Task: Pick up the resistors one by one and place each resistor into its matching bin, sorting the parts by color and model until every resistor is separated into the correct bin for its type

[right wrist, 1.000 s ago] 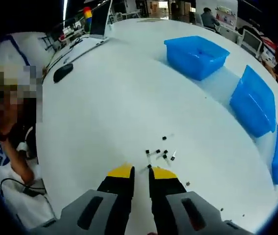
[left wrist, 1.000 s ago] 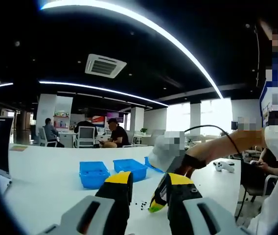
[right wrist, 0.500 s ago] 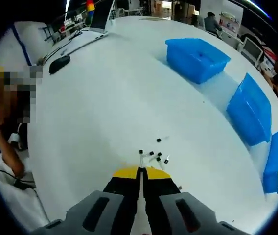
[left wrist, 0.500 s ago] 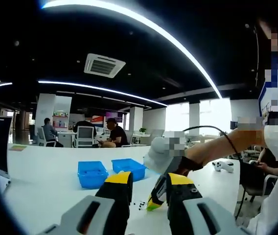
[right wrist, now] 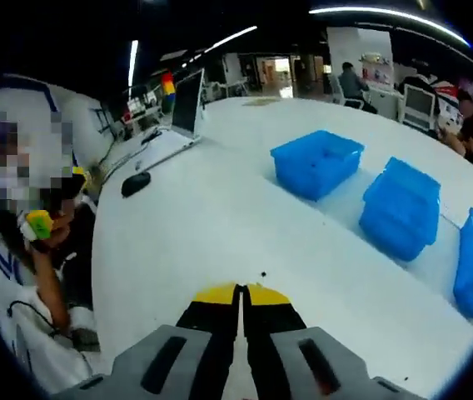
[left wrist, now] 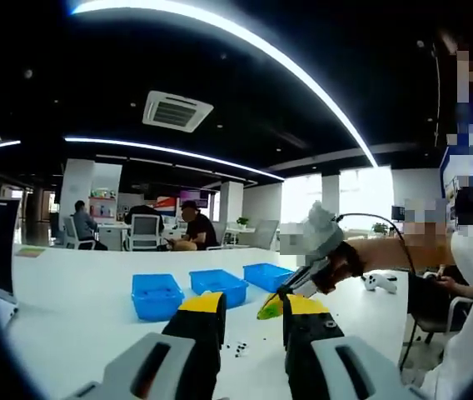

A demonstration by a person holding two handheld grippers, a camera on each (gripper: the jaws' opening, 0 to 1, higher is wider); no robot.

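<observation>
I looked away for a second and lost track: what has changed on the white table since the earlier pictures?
The right gripper shut its yellow-tipped jaws down among the small black resistors, then lifted away from the white table; whether it holds one cannot be told. The left gripper stayed open and still, and the three blue plastic bins kept their places.

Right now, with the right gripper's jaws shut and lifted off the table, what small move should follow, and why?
Probably carry the right gripper toward the three blue bins, then open over the matching one. Its jaws are pressed together above the white table; whether a resistor sits between them is too small to tell. The left gripper stands open.
</observation>
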